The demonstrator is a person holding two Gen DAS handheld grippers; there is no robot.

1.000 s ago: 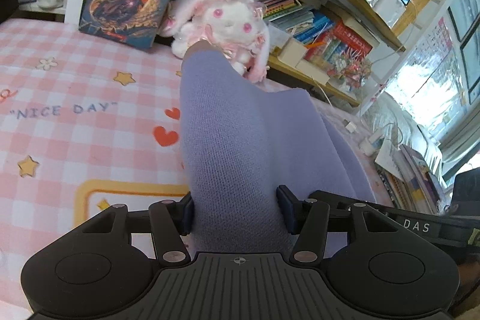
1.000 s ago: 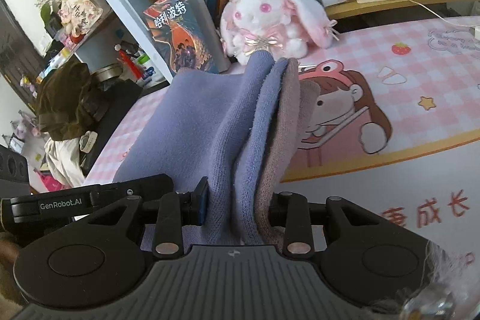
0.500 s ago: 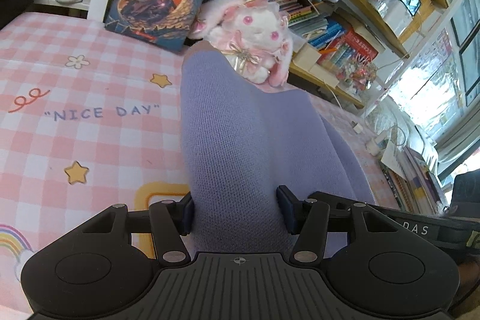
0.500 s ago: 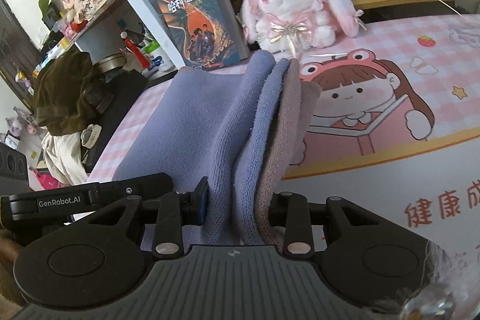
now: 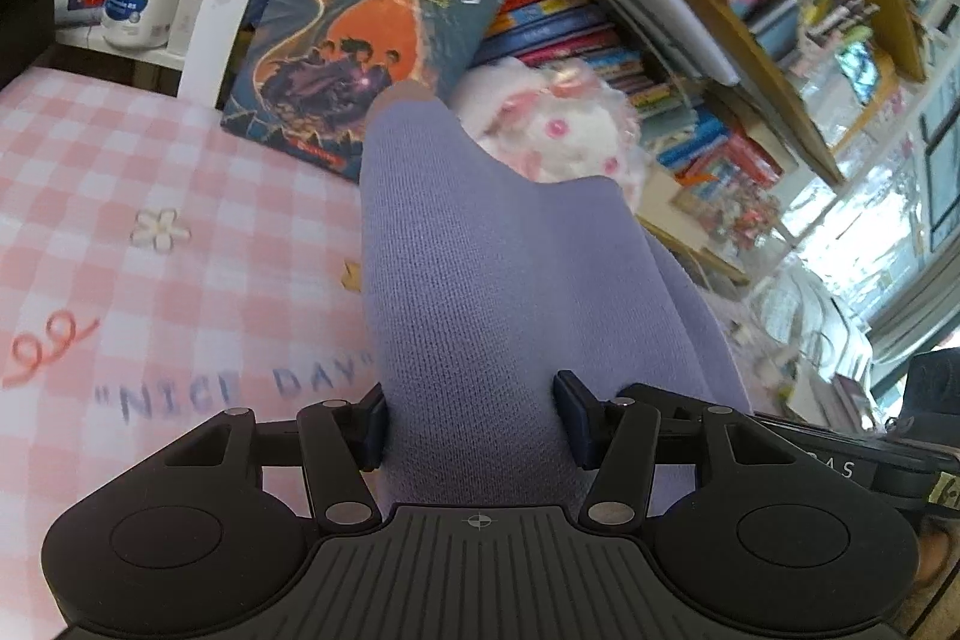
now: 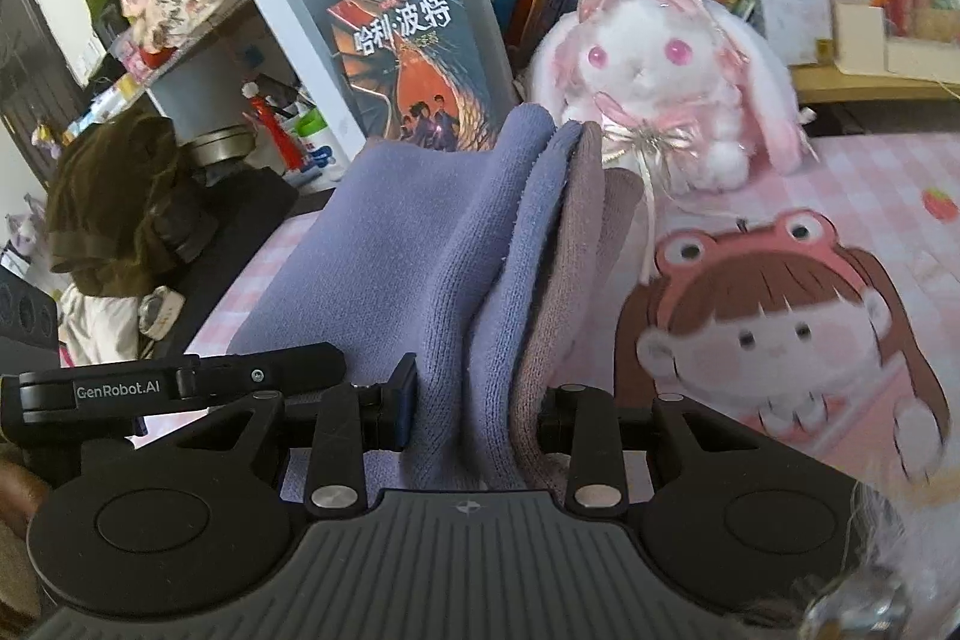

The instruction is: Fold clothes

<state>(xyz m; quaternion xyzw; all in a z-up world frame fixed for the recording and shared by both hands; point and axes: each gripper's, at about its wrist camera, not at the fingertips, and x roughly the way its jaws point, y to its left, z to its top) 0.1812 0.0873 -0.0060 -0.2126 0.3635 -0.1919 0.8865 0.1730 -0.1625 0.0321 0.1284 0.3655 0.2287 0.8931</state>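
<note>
Pinching lilac garment [image 5: 480, 292], both grippers clamped

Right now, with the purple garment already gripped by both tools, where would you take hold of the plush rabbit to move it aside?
Grip the plush rabbit across its round head, coming from the front, above the mat. It sits upright facing forward; the floppy ears and ribbon bow would slip, and the purple garment blocks its lower left side.

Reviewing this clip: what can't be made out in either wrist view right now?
- Left wrist: purple garment hides its own far end and part of the plush rabbit.
- Right wrist: bunched folds hide what kind of garment it is; the lower edge cuts it off.
- Left wrist: mat lettering is motion-blurred.
</note>
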